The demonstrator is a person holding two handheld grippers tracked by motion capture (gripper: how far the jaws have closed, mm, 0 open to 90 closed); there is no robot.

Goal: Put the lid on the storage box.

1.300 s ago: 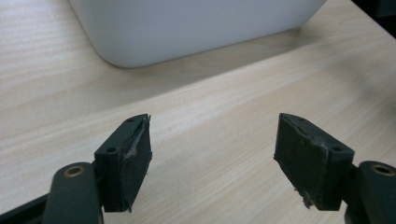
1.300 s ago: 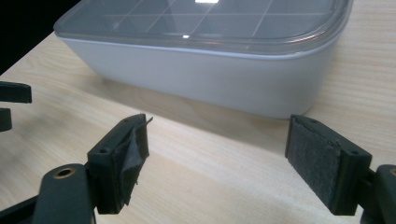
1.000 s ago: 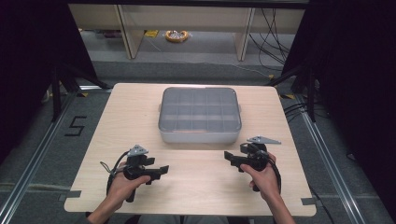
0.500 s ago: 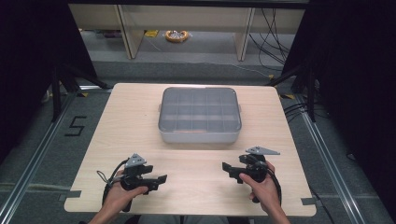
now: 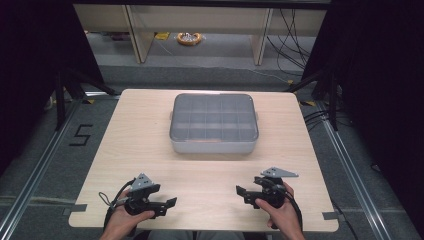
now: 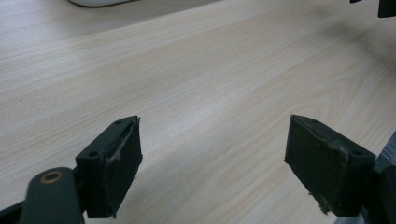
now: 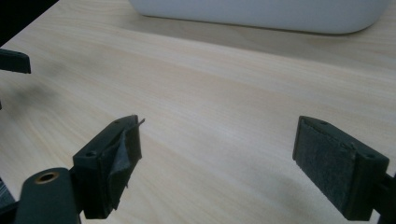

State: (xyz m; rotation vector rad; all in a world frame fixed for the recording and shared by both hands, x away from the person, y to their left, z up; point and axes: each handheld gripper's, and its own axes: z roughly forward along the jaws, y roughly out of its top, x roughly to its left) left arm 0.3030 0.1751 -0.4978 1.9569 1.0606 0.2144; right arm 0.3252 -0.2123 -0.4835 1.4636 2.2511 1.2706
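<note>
Pale wooden table point(image 5: 150, 130) carries a grey compartment box point(image 5: 214, 122) under a clear lid, near its far middle. Well short of the box, the left gripper point(image 5: 167, 205) and right gripper point(image 5: 241, 192) hover by the near edge, jaws having just spread wide, nothing between them.

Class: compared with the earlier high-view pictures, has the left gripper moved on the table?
Yes. The left gripper has drawn back toward the table's near edge, farther from the compartment box, which has stayed put. Its fingers have just been opening, nothing between them.
</note>
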